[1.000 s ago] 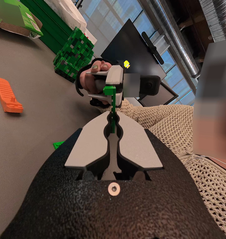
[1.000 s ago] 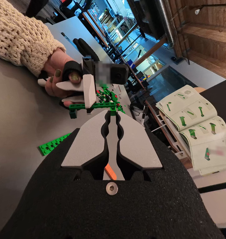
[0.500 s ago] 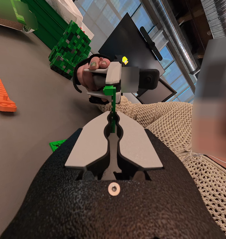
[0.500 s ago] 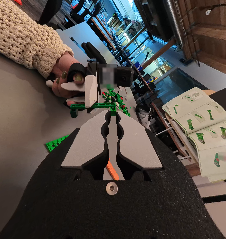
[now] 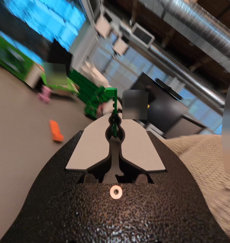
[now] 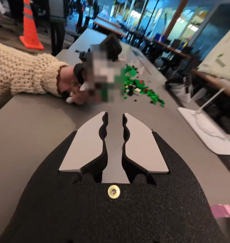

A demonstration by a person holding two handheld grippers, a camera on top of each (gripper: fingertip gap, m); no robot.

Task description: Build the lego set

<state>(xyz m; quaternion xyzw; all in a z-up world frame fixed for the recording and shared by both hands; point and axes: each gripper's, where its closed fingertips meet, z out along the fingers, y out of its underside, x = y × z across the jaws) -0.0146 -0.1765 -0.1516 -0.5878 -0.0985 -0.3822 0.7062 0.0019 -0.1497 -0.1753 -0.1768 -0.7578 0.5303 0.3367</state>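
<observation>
My left gripper (image 5: pixel 114 115) is shut on a thin green lego strip (image 5: pixel 115 105) that stands upright out of the fingertips, with a green block (image 5: pixel 109 92) at its top end. My right gripper (image 6: pixel 115 113) is open and empty above the grey table (image 6: pixel 32 124). In the right wrist view the left gripper is held by a hand (image 6: pixel 67 82) in a cream knitted sleeve, mostly under a mosaic patch. A heap of loose green lego pieces (image 6: pixel 140 85) lies beyond it. A built green lego block model (image 5: pixel 93 100) stands blurred behind the strip.
An orange brick separator (image 5: pixel 55 130) lies on the table at left. A green box (image 5: pixel 10 61) and a pink piece (image 5: pixel 45 94) are farther back. A white stand base (image 6: pixel 206 130) sits at the right table edge. A pink object (image 6: pixel 222 210) lies at lower right. The grippers' ends are close to 5 centimeters from one another. From either gripper's tips it is about 25 centimeters to the pink object (image 6: pixel 222 210). It is also in sight in the left wrist view (image 5: pixel 47 91).
My right gripper has let go of the green strip, opened and drawn back and away. My left gripper keeps the strip and has swung quickly; both views are motion-blurred.
</observation>
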